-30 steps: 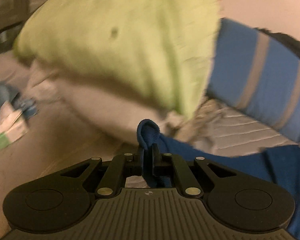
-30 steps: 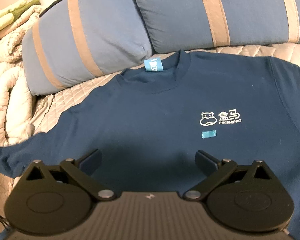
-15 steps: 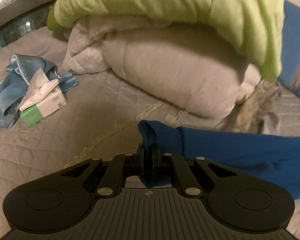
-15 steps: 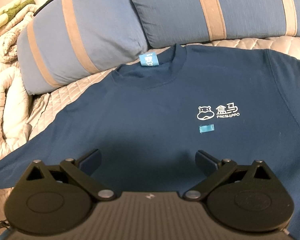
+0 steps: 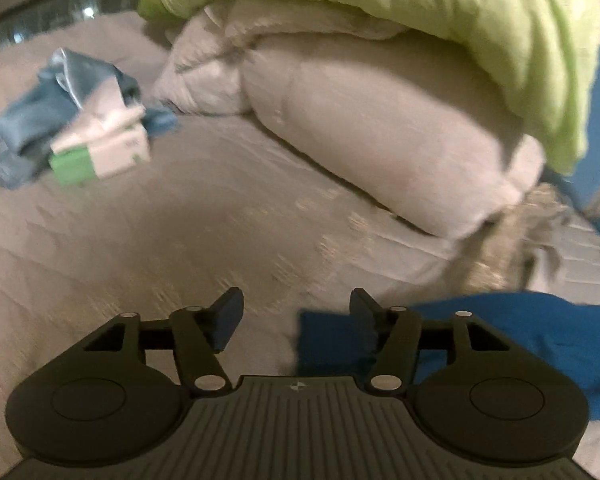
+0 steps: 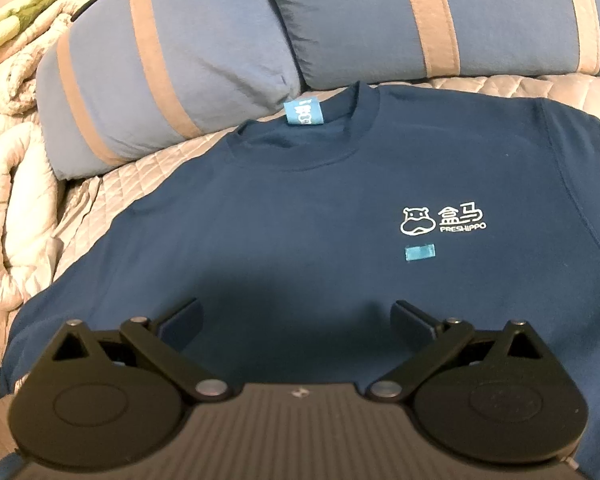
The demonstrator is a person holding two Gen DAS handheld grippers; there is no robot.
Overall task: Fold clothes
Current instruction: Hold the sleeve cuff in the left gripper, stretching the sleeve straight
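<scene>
A dark blue T-shirt lies spread face up on the quilted bed, collar toward the pillows, with a white logo on its chest. My right gripper hovers open over the shirt's lower middle, holding nothing. In the left wrist view the shirt's sleeve lies flat on the bedspread at the lower right. My left gripper is open above the sleeve's end, and its right finger overlaps the cloth edge.
Two blue pillows with tan stripes lean behind the collar. A rolled beige duvet under a lime-green blanket lies left of the shirt. A tissue box and crumpled blue cloth sit further left.
My left gripper opened and let the sleeve drop onto the bed, after carrying it outward and down. The right gripper drifted slightly closer to the shirt, still open.
</scene>
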